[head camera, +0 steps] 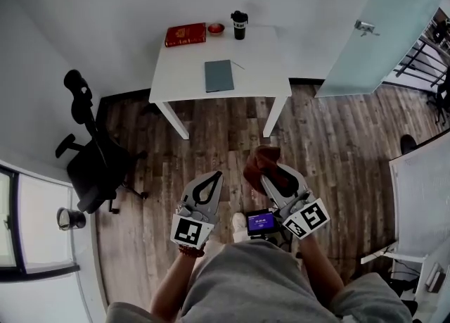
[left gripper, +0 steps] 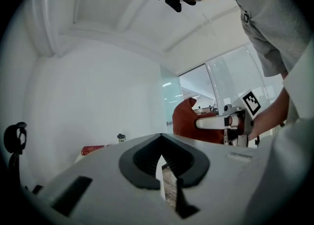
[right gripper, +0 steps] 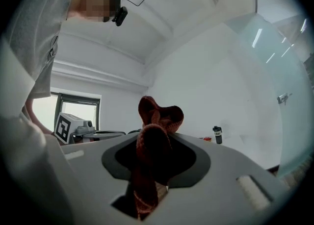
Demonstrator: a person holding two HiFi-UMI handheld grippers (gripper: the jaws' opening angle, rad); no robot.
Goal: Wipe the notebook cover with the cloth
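A grey-green notebook (head camera: 219, 75) lies flat on the white table (head camera: 183, 79), far ahead of both grippers. My right gripper (head camera: 269, 176) is shut on a rust-brown cloth (head camera: 260, 162), which bunches up above its jaws (right gripper: 156, 121). My left gripper (head camera: 212, 182) is shut with nothing in it; its jaws meet in the left gripper view (left gripper: 161, 170). Both grippers hang over the wooden floor, well short of the table. From the left gripper view, the cloth (left gripper: 189, 121) and the right gripper's marker cube (left gripper: 251, 102) show to the right.
At the table's back edge lie a red book (head camera: 185, 34), a small red dish (head camera: 216, 29) and a black cup (head camera: 239, 24). A black office chair (head camera: 95, 153) stands left of the table. A glass door (head camera: 383, 26) is at the right, another white table (head camera: 422, 195) nearer right.
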